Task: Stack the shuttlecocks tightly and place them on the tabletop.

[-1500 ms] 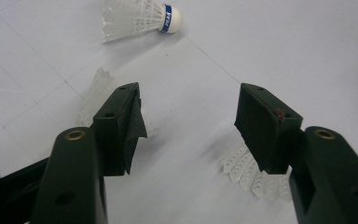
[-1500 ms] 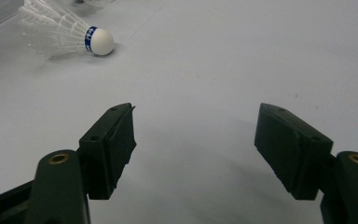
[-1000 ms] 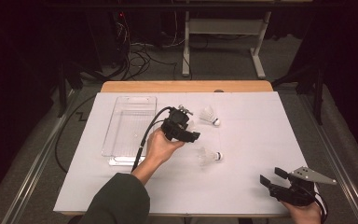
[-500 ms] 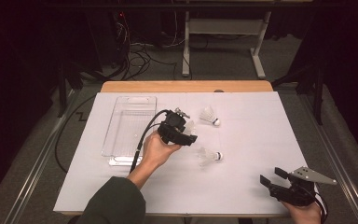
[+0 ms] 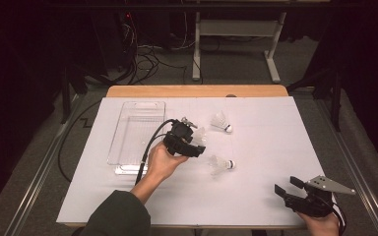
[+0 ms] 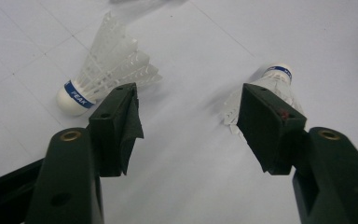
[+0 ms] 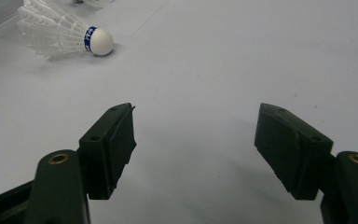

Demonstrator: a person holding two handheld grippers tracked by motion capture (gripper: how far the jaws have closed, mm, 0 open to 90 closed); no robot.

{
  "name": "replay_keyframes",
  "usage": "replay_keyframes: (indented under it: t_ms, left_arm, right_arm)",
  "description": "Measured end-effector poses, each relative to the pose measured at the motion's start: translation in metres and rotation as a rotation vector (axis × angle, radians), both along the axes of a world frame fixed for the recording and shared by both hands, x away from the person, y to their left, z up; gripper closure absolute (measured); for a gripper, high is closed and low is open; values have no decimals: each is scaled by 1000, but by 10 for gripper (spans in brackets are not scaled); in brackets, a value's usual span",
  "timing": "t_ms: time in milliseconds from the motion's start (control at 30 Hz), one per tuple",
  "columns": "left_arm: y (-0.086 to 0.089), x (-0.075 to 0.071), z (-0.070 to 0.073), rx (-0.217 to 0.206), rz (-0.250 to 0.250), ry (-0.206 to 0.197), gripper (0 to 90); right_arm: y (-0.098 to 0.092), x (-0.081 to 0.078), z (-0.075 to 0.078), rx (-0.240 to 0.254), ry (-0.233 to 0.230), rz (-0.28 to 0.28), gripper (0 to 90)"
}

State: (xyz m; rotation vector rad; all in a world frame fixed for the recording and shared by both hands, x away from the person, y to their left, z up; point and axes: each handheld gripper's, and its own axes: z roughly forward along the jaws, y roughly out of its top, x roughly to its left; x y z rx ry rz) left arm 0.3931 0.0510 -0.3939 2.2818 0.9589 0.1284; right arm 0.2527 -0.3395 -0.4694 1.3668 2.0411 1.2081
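At the table's left lies a clear plastic tray (image 5: 137, 129), long side running away from me, on the white table cover (image 5: 256, 196). Just to its right my left gripper (image 5: 193, 142) hangs in my left hand (image 5: 161, 164), its cable (image 5: 150, 147) looping back over the tray's edge. From above, a shuttlecock (image 5: 200, 134) sits right at that gripper's tip, partly hidden by it. In the left gripper view my left gripper (image 6: 189, 116) has its jaws spread wide with bare cover between them, gripping nothing: one shuttlecock with a blue band reading PEAK (image 6: 103, 72) lies just beyond the left jaw, cork toward the left, and another (image 6: 274, 84) peeks from behind the right jaw, cork pointing away.

Farther right from above, a second shuttlecock (image 5: 219, 165) lies on its side near the middle of the cover, cork to the right, and a third (image 5: 221, 122) rests beyond it toward the far edge.

At the near right corner my right gripper (image 5: 288, 189) sits low over the cover, well apart from the shuttlecocks. Its own view shows my right gripper (image 7: 195, 135) likewise open and empty, with one blue-banded shuttlecock (image 7: 60, 31) lying far off at upper left.
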Motion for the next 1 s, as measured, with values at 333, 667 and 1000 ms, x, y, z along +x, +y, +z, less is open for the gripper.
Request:
replay_keyframes:
  t_ms: [333, 667, 1000]
  left_arm:
    - [4, -7, -1, -3, 0, -5, 395]
    - [9, -16, -2, -3, -10, -4, 396]
    - [15, -24, -3, -5, -16, -1, 395]
  right_arm:
    - [0, 0, 0, 1, -1, -1, 292]
    - [0, 0, 0, -2, -2, 1, 291]
    - [0, 0, 0, -2, -2, 1, 291]
